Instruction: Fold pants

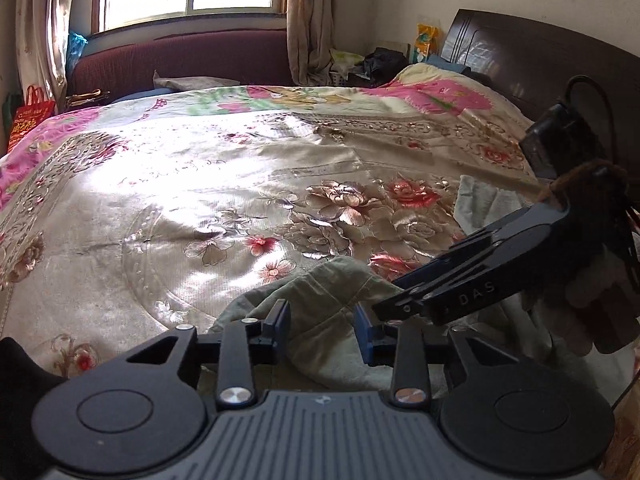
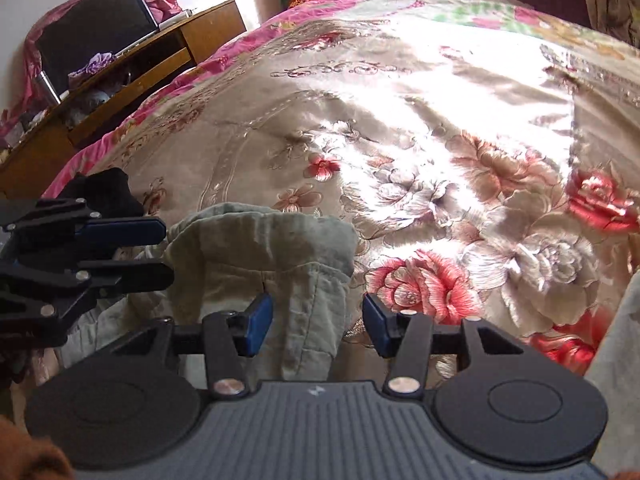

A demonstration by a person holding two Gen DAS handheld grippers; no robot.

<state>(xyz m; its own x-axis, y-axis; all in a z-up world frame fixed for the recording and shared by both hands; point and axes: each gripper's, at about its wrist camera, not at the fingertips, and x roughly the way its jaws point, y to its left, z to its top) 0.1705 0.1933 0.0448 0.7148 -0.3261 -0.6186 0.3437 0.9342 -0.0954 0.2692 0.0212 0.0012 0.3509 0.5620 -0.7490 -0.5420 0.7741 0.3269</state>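
Observation:
Grey-green pants [image 1: 332, 292] lie bunched on the near part of the floral bedspread [image 1: 224, 184]. My left gripper [image 1: 323, 326] stands open, and its blue pads [image 1: 280, 320] are on either side of a fold of the cloth without pressing it. My right gripper [image 1: 384, 294] comes in from the right, held by a gloved hand [image 1: 592, 300], with its tips at the same bunch. In the right wrist view the right gripper [image 2: 318, 324] is open over the pants [image 2: 260, 248], which show a seam and a hem. The left gripper [image 2: 168, 252] is at the cloth's left edge.
The bedspread [image 2: 440, 120] stretches far ahead in bright sun. A dark headboard [image 1: 520, 52] is at the right, and a maroon sofa [image 1: 180, 60] stands under the window. A wooden desk [image 2: 132, 72] stands beside the bed, and a red bag [image 1: 32, 116] is at the far corner.

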